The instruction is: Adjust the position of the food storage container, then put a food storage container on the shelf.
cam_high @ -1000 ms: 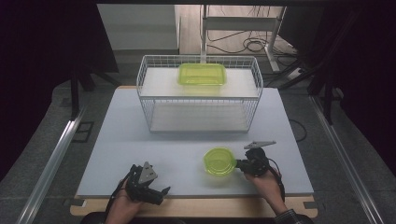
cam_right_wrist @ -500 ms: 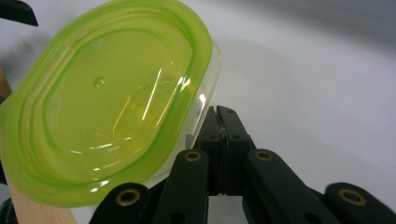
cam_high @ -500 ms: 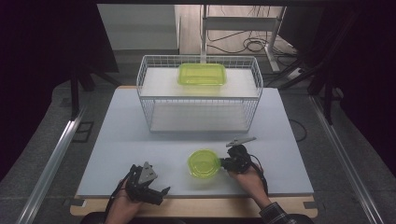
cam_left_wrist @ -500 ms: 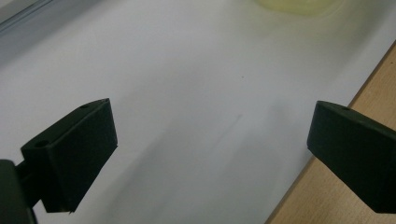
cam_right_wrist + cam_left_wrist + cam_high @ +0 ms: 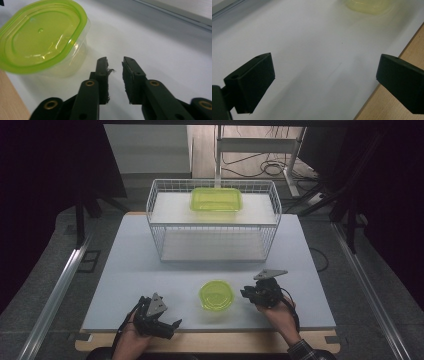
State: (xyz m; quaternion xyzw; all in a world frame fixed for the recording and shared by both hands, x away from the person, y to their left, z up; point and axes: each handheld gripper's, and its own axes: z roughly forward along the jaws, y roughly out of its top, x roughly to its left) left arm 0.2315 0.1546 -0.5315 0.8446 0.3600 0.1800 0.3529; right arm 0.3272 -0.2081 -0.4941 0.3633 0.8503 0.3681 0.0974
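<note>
Opening slightly with nothing between its jaws, my right gripper [image 5: 248, 294] sits just beside the lidded container [image 5: 216, 295]; left gripper [image 5: 167, 326] rests wide open.

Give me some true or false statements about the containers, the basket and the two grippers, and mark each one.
1. The round container sits on the table between the two grippers. True.
2. The right gripper is clamped on the round container. False: its jaws have just been opening, nothing is between them, and the container stands apart to one side.
3. A rectangular container lies on the upper shelf of the wire basket. True.
4. The left gripper is shut. False: its jaws stand wide apart over bare table.
5. The round container has no lid. False: a green lid is on it.
</note>
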